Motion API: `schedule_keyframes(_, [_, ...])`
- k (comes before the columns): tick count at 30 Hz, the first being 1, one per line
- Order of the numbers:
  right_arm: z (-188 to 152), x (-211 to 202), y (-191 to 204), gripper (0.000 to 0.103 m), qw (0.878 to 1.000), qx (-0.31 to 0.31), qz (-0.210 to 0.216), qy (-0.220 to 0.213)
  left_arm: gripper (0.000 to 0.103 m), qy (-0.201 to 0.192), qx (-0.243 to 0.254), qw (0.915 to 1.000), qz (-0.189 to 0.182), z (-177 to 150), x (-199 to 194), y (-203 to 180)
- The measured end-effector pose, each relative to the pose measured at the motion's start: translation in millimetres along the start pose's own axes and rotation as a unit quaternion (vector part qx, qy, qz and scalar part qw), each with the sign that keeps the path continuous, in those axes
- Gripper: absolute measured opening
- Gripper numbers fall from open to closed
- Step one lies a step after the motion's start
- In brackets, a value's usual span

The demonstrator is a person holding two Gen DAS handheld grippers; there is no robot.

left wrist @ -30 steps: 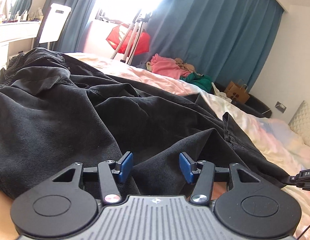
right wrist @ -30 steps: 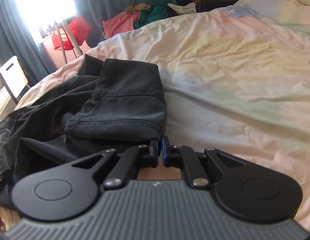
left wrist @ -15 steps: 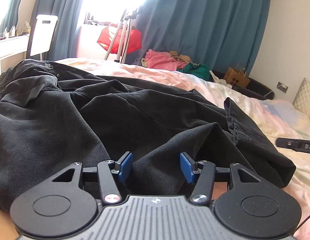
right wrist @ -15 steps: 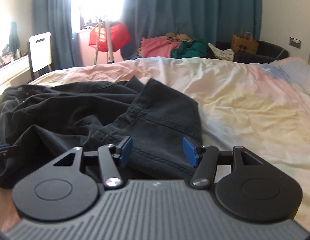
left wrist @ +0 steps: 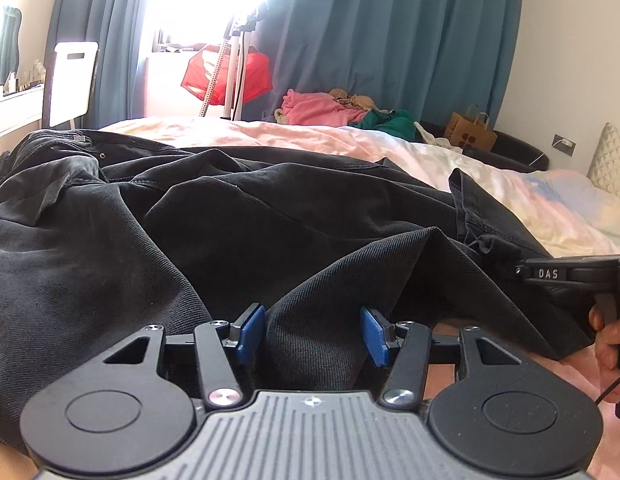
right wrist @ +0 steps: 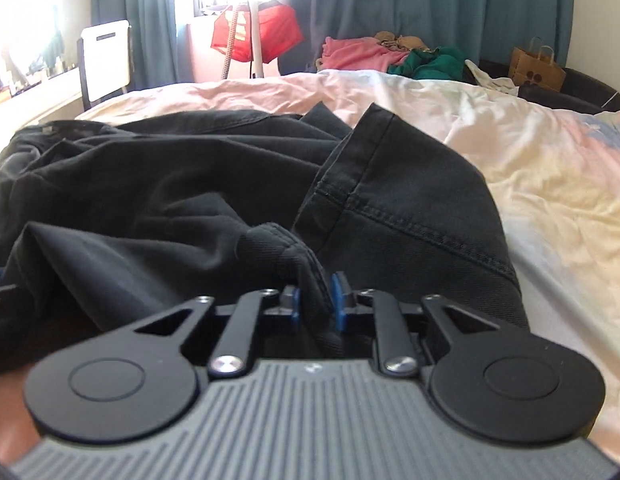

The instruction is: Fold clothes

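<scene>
While the black trousers [left wrist: 238, 216] lie crumpled across the near side of the bed [left wrist: 542, 208], both grippers work at their near edge. Seen from the left wrist, the left gripper [left wrist: 312, 332] has its blue fingers [left wrist: 250, 334] about half spread, with a raised ridge of the dark cloth standing between them; the pads sit against the sides of that ridge, but whether they truly pinch it I cannot tell. At the right edge of that same view the right gripper [left wrist: 526, 272] reaches in at a bunched bit of hem, and a hand [left wrist: 608, 344] grips its handle.

From the right wrist, the right gripper [right wrist: 315, 300] has its jaws closing, nearly together, on a gathered fold of stitched hem that runs down between the blue fingers [right wrist: 339, 300]. Just beyond it a trouser leg [right wrist: 410, 216] lies turned over, its seams showing, with its far edge resting on the pale, pastel bedsheet.

Behind the bed hang blue curtains [left wrist: 390, 40] beside a bright window. A red cloth [left wrist: 226, 76] hangs on a white stand, and a heap of pink and green clothes [left wrist: 342, 114] sits past the far edge of the bed. A brown paper bag [left wrist: 470, 132] stands near the right wall, and a white chair back [left wrist: 72, 84] shows at the left.
</scene>
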State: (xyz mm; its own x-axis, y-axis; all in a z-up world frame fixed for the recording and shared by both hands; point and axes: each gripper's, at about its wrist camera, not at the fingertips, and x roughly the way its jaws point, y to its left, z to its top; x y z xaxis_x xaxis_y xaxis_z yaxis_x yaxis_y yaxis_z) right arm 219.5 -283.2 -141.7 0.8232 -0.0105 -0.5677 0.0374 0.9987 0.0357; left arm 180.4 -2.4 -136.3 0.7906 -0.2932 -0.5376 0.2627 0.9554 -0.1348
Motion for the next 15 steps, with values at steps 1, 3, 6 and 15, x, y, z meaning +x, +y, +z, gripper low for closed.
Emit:
schedule_keyframes(1, [3, -5, -3, 0.012, 1.0, 0.007, -0.002, -0.009, 0.055, 0.0, -0.002, 1.0, -0.001, 0, 0, 1])
schedule_keyframes(3, [11, -17, -22, 0.012, 0.998, 0.049, -0.011, -0.034, 0.055, -0.002, -0.005, 1.0, -0.002, 0, -1, 2])
schedule_keyframes(6, [23, -37, -52, 0.011, 0.99, 0.116, -0.024, -0.072, 0.055, -0.004, -0.009, 0.9999, -0.004, 1, -2, 3])
schedule_keyframes(15, [-19, -67, -199, 0.007, 0.915, 0.377, -0.117, -0.089, 0.056, -0.008, -0.006, 0.9999, -0.006, -1, -6, 2])
